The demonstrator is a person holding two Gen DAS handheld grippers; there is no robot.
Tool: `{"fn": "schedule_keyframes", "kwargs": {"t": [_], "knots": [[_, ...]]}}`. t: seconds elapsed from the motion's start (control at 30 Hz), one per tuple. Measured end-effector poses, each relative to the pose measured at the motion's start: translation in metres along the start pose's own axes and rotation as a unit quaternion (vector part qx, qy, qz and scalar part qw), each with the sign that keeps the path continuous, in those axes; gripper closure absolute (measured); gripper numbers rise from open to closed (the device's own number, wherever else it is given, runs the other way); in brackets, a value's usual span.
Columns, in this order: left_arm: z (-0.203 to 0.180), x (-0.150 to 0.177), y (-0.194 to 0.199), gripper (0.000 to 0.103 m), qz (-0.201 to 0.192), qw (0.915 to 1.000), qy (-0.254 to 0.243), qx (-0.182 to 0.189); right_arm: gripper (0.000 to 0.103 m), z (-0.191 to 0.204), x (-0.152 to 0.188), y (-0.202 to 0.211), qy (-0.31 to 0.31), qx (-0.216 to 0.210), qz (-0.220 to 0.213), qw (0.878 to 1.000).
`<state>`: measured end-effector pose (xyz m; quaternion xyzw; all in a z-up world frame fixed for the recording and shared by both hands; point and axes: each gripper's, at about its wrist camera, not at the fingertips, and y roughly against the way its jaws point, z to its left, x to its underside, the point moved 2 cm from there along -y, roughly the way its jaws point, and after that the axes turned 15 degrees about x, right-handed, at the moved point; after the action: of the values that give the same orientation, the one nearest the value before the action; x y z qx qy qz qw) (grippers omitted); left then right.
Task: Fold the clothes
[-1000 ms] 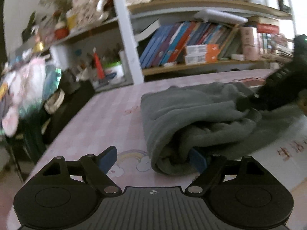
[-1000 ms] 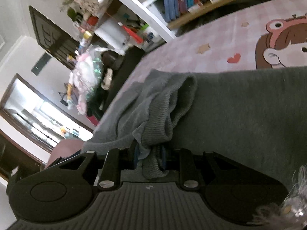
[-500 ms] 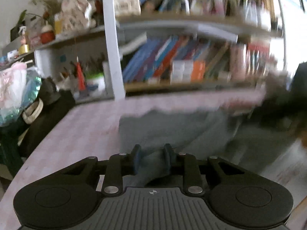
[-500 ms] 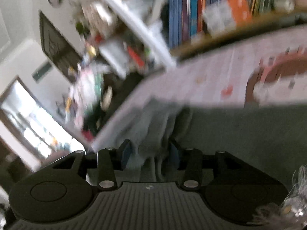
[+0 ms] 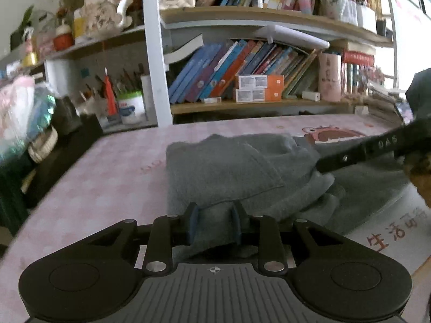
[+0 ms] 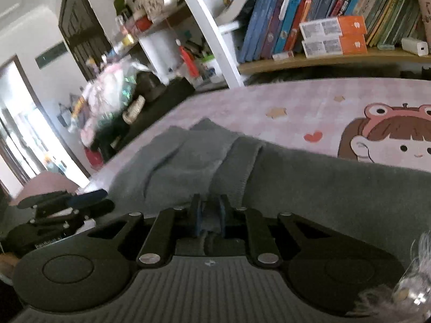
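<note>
A grey knit garment (image 5: 231, 172) lies partly folded on the pink cartoon-print table cover (image 5: 107, 183). My left gripper (image 5: 214, 222) is shut on the garment's near edge, with a fold of grey cloth between its blue pads. My right gripper (image 6: 209, 215) is shut on a ribbed cuff or hem of the same garment (image 6: 309, 188). The right gripper's black body (image 5: 358, 153) reaches in from the right in the left wrist view. The left gripper's body (image 6: 62, 207) shows at the left in the right wrist view.
A bookshelf (image 5: 256, 80) full of books and orange boxes stands behind the table. A white shelf post (image 5: 156, 53) rises at the back left. Cluttered bags and a dark chair (image 5: 40, 145) stand past the table's left edge. A cartoon girl print (image 6: 390, 140) is on the cover.
My left gripper went from open beside the garment's rolled edge to shut on it. Both grippers moved, with blur half a second ago; the garment now lies flatter and more spread out.
</note>
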<state>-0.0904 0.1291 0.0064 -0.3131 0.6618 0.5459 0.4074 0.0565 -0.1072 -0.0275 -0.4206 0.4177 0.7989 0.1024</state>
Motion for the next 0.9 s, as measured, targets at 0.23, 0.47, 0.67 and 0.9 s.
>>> {"fn": "schedule_keyframes", "kwargs": {"t": [0.23, 0.47, 0.67, 0.9], "knots": [[-0.012, -0.007, 0.012, 0.071, -0.032, 0.999, -0.03, -0.014, 0.085, -0.006, 0.002, 0.013, -0.023, -0.02, -0.023, 0.999], [-0.032, -0.018, 0.02, 0.051, -0.077, 0.996, -0.043, 0.012, 0.073, 0.0, 0.012, 0.04, 0.016, -0.015, -0.045, 0.999], [-0.047, -0.012, 0.002, 0.05, -0.06, 0.9964, -0.05, 0.032, 0.07, -0.008, 0.035, 0.07, 0.037, 0.015, -0.047, 0.998], [-0.039, -0.013, 0.007, 0.025, -0.077, 0.9947, -0.066, -0.016, 0.061, -0.034, 0.063, 0.107, 0.021, 0.077, -0.04, 0.996]]}}
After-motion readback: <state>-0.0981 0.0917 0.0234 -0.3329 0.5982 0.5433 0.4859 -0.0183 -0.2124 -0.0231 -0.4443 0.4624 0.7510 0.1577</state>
